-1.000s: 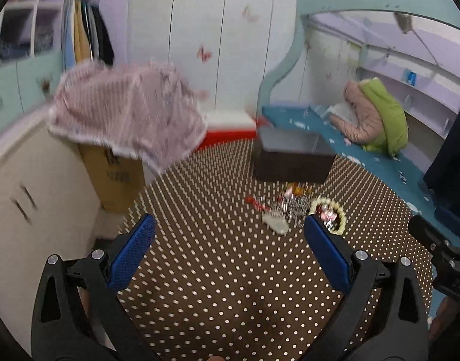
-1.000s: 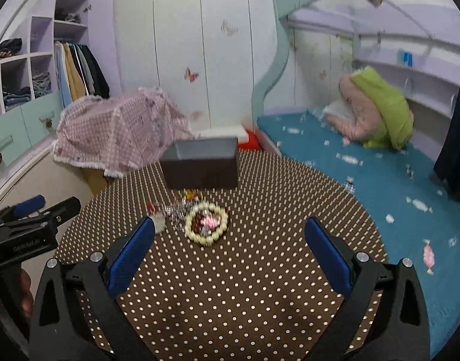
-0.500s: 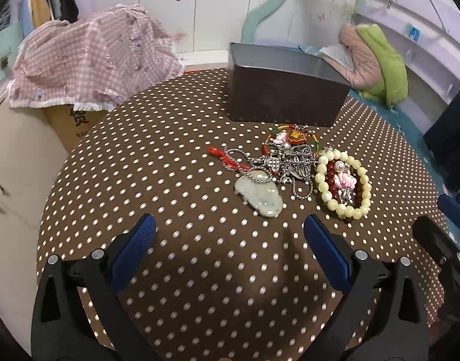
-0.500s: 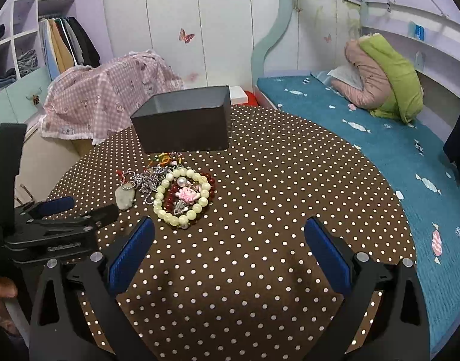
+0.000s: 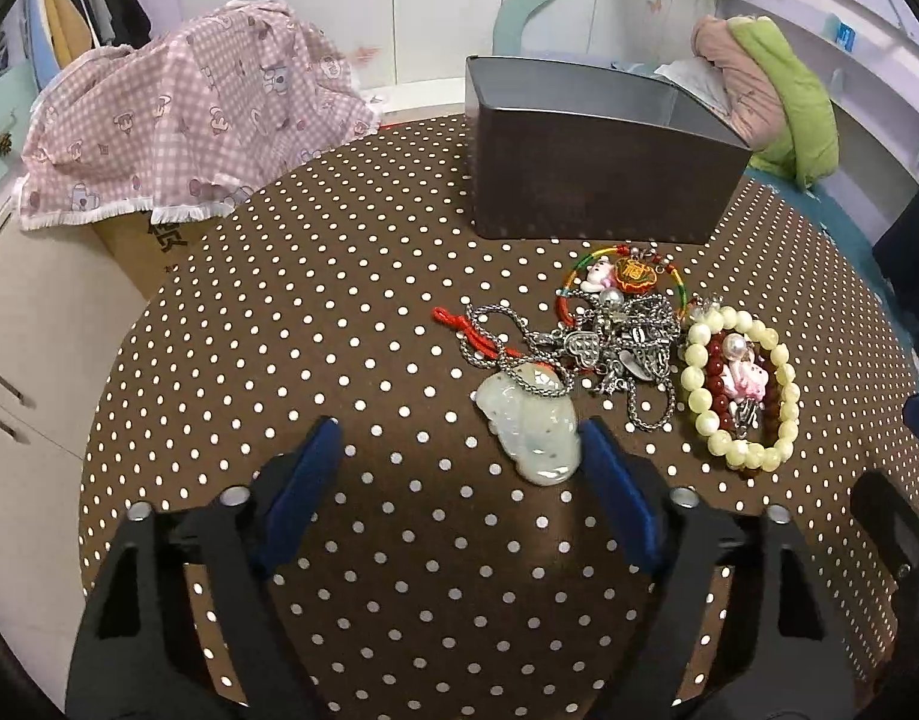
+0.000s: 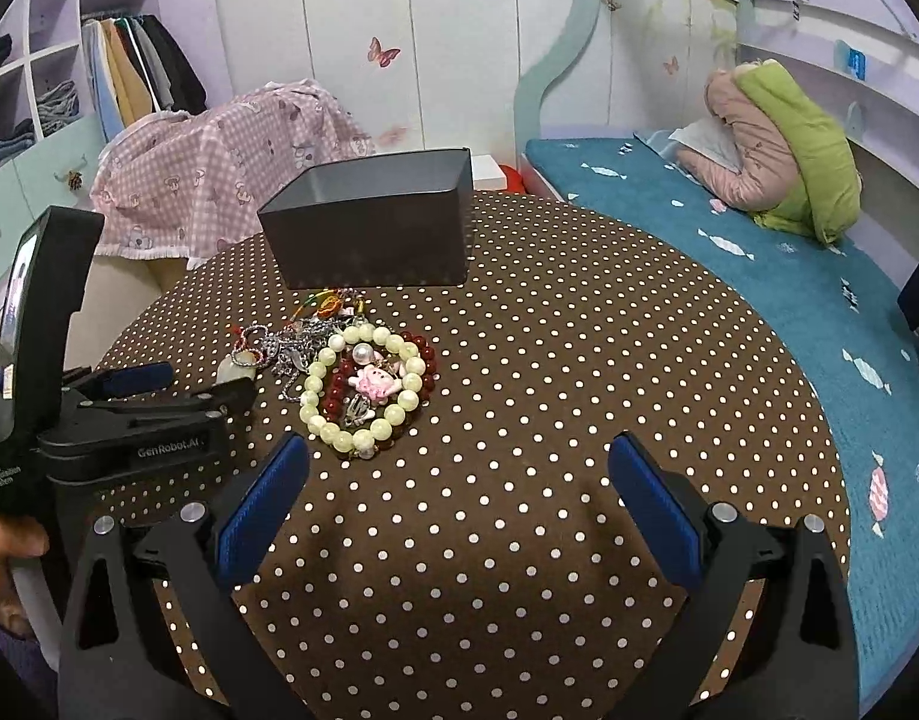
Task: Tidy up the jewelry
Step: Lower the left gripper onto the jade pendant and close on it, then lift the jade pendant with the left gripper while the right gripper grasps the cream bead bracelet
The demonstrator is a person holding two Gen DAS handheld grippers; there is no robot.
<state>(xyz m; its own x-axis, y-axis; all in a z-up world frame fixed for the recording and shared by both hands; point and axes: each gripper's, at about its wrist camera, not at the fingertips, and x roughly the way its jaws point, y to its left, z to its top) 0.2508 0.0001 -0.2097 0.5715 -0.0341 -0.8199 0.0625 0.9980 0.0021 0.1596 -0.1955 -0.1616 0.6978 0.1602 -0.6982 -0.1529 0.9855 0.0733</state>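
A heap of jewelry lies on the brown dotted table (image 5: 339,300) in front of an open dark box (image 5: 597,180). It holds a pale jade pendant (image 5: 531,426) on a silver chain (image 5: 633,336), a coloured cord bracelet (image 5: 636,276) and a pale bead bracelet (image 5: 696,402) around dark red beads. My left gripper (image 5: 459,438) hovers low over the table and its jaws are closing. The pendant lies between them, just inside the right finger, untouched. My right gripper (image 6: 459,450) stands open over bare cloth, to the right of the bead bracelet (image 6: 315,369) and the box (image 6: 375,240).
A pink checked cloth (image 5: 177,120) covers a cardboard box beyond the table's left edge. A white cabinet (image 5: 27,330) stands lower left. A bed with a blue cover (image 6: 759,276) and a green and pink jacket (image 6: 783,144) runs along the right. A hand (image 6: 3,564) holds the left gripper.
My left gripper dropped and moved in on the jewelry, and its jaws narrowed around the pendant. The right gripper came down a little toward the table, still wide.
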